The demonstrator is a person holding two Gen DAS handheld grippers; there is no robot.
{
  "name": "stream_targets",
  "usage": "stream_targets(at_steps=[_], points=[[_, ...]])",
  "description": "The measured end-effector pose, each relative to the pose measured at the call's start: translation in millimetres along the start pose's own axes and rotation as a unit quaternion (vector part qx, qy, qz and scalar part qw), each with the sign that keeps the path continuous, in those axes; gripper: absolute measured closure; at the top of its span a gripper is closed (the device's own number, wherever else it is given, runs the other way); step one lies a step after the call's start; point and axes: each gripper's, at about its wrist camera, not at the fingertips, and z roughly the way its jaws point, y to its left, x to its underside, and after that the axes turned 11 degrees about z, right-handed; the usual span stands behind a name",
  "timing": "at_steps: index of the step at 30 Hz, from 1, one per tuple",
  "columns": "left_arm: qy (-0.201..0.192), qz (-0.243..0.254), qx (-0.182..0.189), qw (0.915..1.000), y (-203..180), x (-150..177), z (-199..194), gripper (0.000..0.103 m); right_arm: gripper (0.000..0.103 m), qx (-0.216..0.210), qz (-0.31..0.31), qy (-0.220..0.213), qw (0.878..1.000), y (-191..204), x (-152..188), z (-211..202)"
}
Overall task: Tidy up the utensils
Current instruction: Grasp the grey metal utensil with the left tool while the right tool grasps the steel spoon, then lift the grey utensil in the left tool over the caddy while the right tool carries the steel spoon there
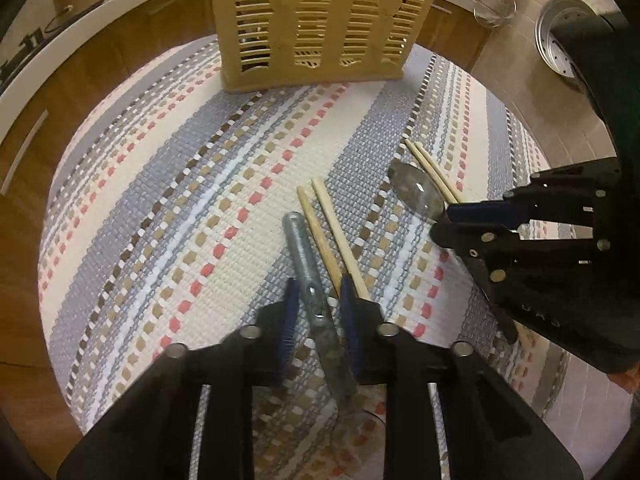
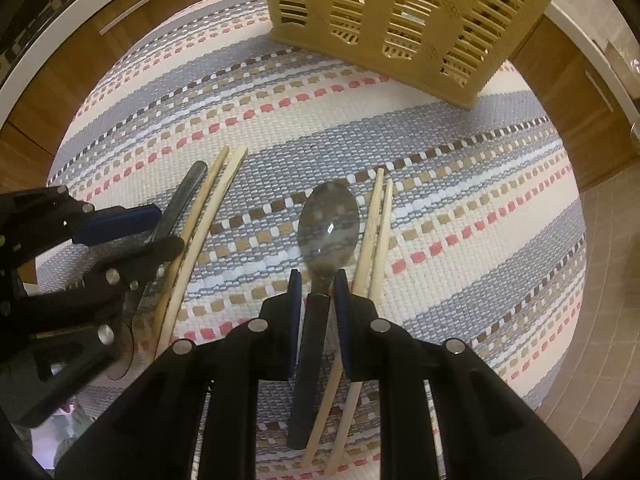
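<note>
On the striped woven mat (image 1: 168, 208) | left gripper (image 1: 318, 300): jaws parted, straddling metal utensil handle (image 1: 300, 248), no clamp visible | right gripper (image 2: 318, 292): jaws parted astride spoon (image 2: 328, 220) neck | chopstick pairs (image 2: 200, 232) (image 2: 376, 232) at 1 o'clock of each utensil | slatted utensil basket (image 1: 320, 20) at 12 o'clock.

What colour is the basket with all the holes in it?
The slotted plastic utensil basket is tan-yellow all over, seen best in the left wrist view.
</note>
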Motion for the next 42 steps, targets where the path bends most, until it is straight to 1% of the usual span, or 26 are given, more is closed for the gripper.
stream_targets(at_steps=[2,4,6,8,10,11,13,15,16,17,18,20,21,23,27,28,29,31,32,35,37,40,41,42], points=[[-0.005,0.001,-0.002,1.0,3,2,-3,0.097,0.093,0.0,-0.001,-0.006,1.0,4,4,-2],[-0.019,-0.004,0.002,0.9998,7,4,-7,0.103,0.093,-0.008,-0.001,-0.014,1.0,4,7,-3],[-0.04,-0.015,0.017,0.999,14,9,-13,0.103,0.093,-0.035,0.006,-0.021,0.999,2,11,-6],[-0.059,-0.028,0.031,0.9974,21,13,-20,0.103,0.093,-0.051,0.012,-0.037,0.998,-2,17,-13],[-0.067,-0.033,0.042,0.9963,26,15,-23,0.103,0.093,-0.06,0.015,-0.052,0.997,-7,21,-19],[-0.065,-0.036,0.052,0.9959,29,16,-24,0.103,0.093,-0.07,0.018,-0.061,0.996,-9,23,-24],[-0.06,-0.041,0.071,0.9948,34,17,-24,0.103,0.093,-0.082,0.022,-0.066,0.994,-14,26,-30],[-0.046,-0.058,0.098,0.9925,40,18,-22,0.103,0.093,-0.087,0.025,-0.068,0.994,-19,26,-33],[-0.044,-0.06,0.111,0.9911,42,18,-22,0.102,0.093,-0.089,0.025,-0.068,0.993,-20,27,-35],[-0.042,-0.059,0.114,0.9908,42,19,-23,0.098,0.093,-0.091,0.026,-0.067,0.993,-23,27,-34],[-0.039,-0.057,0.113,0.9912,39,20,-21,0.096,0.093,-0.092,0.028,-0.066,0.993,-26,28,-34],[-0.03,-0.049,0.107,0.9926,35,22,-18,0.089,0.093,-0.094,0.029,-0.063,0.993,-28,29,-33],[-0.026,-0.043,0.107,0.993,31,24,-15,0.088,0.093,-0.094,0.029,-0.062,0.993,-30,30,-33],[-0.031,-0.027,0.09,0.9951,26,28,-17,0.088,0.093,-0.094,0.028,-0.06,0.993,-36,31,-32],[-0.016,0.011,0.026,0.9994,5,28,-20,0.087,0.093,-0.095,0.029,-0.057,0.993,-37,29,-26],[-0.011,0.027,0.006,0.9996,-4,28,-20,0.084,0.093,-0.096,0.027,-0.058,0.993,-36,30,-27],[-0.008,0.038,-0.006,0.9992,-10,27,-20,0.08,0.093,-0.096,0.026,-0.058,0.993,-34,30,-27],[0.0,0.064,-0.034,0.9974,-22,27,-19,0.077,0.093,-0.095,0.025,-0.058,0.993,-32,29,-27],[0.001,0.067,-0.039,0.997,-24,25,-18,0.076,0.093,-0.094,0.027,-0.06,0.993,-31,29,-27],[0.0,0.055,-0.027,0.9982,-17,14,-14,0.078,0.093,-0.094,0.03,-0.056,0.994,-30,27,-24],[-0.002,0.044,-0.025,0.9987,-10,6,-12,0.09,0.093,-0.093,0.031,-0.056,0.994,-27,25,-22],[-0.013,0.025,-0.004,0.9996,3,5,-13,0.093,0.093,-0.095,0.025,-0.068,0.993,-26,27,-29],[-0.021,0.021,-0.001,0.9996,5,6,-14,0.093,0.093,-0.094,0.023,-0.075,0.993,-26,28,-32],[-0.039,0.015,0.001,0.9991,10,8,-16,0.093,0.093,-0.094,0.021,-0.084,0.992,-26,30,-36]])
